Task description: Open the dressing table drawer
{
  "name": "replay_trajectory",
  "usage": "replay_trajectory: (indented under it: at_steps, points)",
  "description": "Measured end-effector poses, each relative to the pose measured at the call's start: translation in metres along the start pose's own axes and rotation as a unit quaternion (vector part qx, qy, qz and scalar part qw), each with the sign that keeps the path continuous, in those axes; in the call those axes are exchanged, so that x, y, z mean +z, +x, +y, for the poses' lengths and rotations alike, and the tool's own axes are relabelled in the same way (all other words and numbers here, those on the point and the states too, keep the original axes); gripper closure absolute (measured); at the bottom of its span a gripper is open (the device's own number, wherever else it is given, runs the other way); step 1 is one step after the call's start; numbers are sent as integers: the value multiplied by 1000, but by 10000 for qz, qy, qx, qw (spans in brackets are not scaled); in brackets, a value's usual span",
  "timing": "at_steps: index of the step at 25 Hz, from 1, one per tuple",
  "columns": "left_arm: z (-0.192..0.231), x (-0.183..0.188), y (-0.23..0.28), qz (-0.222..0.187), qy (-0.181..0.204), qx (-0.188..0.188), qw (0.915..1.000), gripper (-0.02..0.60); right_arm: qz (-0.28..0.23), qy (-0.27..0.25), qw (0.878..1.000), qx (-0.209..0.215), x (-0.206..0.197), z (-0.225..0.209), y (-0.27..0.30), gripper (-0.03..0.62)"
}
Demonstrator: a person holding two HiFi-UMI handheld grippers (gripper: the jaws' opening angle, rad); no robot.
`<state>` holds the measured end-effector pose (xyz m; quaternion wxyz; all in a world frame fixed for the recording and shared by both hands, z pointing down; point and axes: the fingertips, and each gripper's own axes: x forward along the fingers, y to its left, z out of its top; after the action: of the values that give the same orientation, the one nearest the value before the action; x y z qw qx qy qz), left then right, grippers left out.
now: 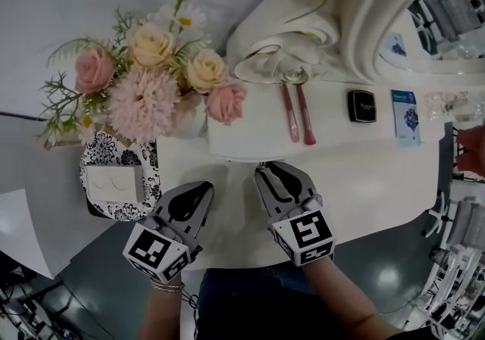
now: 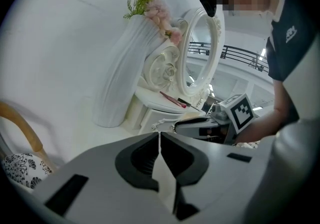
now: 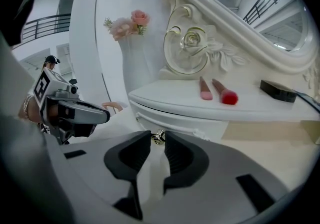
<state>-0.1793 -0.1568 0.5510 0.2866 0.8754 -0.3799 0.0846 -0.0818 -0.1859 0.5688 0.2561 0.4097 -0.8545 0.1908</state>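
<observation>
Your right gripper [image 3: 157,134] has its jaws spread, and the small metal knob [image 3: 158,137] of the drawer [image 3: 180,119] sits between their tips, with a pad just beside it on either side (whether either pad actually presses it, the views do not settle). Your left gripper [image 2: 159,134] is pressed together on nothing, with only a thin slit between its pads. It hangs at 9 o'clock of the right one, near it but apart. The drawer is the curved white front under the raised shelf [image 1: 242,134], dead at 12 o'clock of your right jaw tips. The shelf's lip overhangs it, so that edge sits just above the tips. On the shelf, at 1 o'clock, two pink brushes [image 1: 298,115] lie side by side, with a black compact [image 1: 362,105] further round at 2 o'clock. The bouquet [image 1: 144,88] crowds in at 11 o'clock of the left gripper, and the patterned chair seat [image 1: 114,151] lies near it at 9 o'clock. Bare tabletop [image 1: 379,187] runs out to 3 o'clock of the right gripper as far as its curved near edge. At 6 o'clock, past that edge, are your legs [image 1: 250,293].
</observation>
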Motion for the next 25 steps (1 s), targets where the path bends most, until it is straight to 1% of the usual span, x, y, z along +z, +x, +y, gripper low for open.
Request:
replay_trajectory:
  at_steps: [5, 11, 16, 21, 25]
  points:
    - [-1, 0, -2, 2, -124, -28, 9999, 554, 41, -40, 10000, -45, 1, -1, -1, 496]
    - [-6, -4, -4, 18, -123, -50, 9999, 554, 40, -57, 10000, 38, -2, 2, -2, 499]
    - [-12, -8, -4, 54, -127, -47, 9999, 554, -26, -83, 10000, 29, -4, 4, -1, 499]
    - [-22, -7, -2, 25, -47, -90, 9999, 554, -45, -92, 9999, 58, -6, 3, -3, 500]
    - [-27, -4, -1, -52, -50, -1, 10000, 554, -37, -216, 9997, 138, -7, 5, -4, 500]
